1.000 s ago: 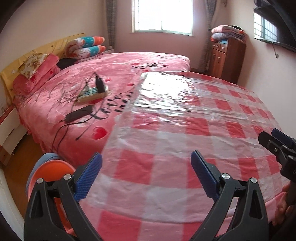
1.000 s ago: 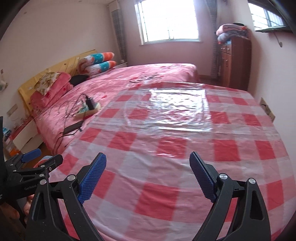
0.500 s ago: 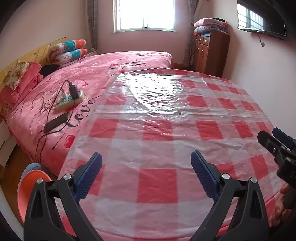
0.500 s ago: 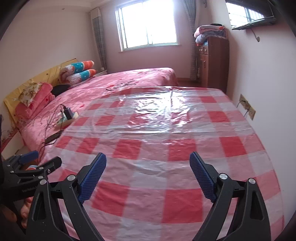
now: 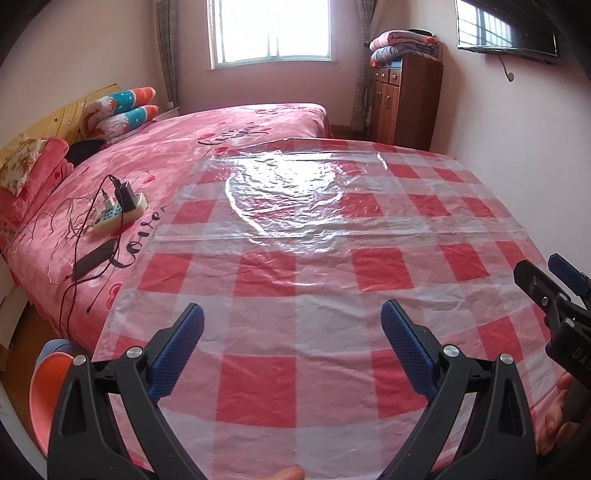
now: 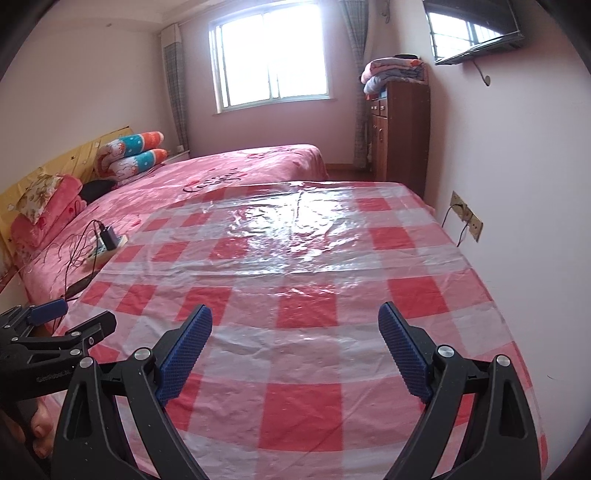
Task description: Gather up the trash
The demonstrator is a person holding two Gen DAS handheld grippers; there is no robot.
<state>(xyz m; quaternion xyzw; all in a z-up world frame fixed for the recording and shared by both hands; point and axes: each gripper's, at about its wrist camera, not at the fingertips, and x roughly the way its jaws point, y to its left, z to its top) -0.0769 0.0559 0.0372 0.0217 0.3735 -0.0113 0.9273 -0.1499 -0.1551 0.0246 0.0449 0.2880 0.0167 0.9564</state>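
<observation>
Left wrist view: nearest the camera, the left gripper [image 5: 291, 325] has its blue-padded fingers spread wide with nothing between them, hovering above a red-and-white checked plastic sheet [image 5: 295, 280] that covers a table. At the right edge the right gripper [image 5: 550, 284] pokes in; in its own view [image 6: 295, 328] its fingers are likewise spread and empty. An orange bin [image 5: 44, 391] shows at the lower left, beside the table. Past the sheet lies a pink bed [image 5: 207, 140] with a power strip [image 5: 118, 212] and tangled cables [image 5: 77, 236] on it, then pillows [image 5: 122, 110], a wooden cabinet [image 5: 402, 99] and a bright window [image 5: 269, 29].

No trash is visible anywhere on the sheet or bed, so the task's target cannot be located here. Risks, as a judgement: the thin, glossy sheet could be pinched and dragged by mistake, and the cables could be taken for litter, pulling the plugged-in strip.
</observation>
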